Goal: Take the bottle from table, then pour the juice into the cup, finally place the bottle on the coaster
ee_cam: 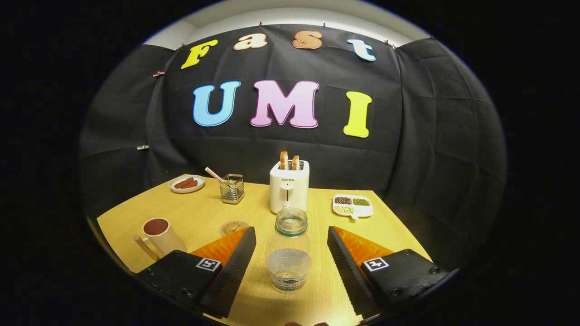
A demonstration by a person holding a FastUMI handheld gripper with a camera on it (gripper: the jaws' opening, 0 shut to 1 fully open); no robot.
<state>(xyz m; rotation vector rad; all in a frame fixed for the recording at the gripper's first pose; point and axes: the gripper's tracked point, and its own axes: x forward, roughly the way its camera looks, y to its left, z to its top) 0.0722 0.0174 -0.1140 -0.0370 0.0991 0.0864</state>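
A clear plastic bottle (288, 251) with no cap stands upright on the wooden table (195, 213), holding a little liquid at the bottom. It sits between my two black fingers (235, 267), with a gap on each side. My gripper (292, 235) is open around it. To the left, beside the left finger, is a cream mug (161, 235) with a dark red inside. A round coaster (232, 227) lies flat just past the left fingertip, partly hidden by it.
A white toaster (289, 186) holding two slices stands right behind the bottle. Farther back left are a wire holder (232, 188) with a straw and a plate of sausages (186, 183). A divided dish of beans (352, 205) lies at the right.
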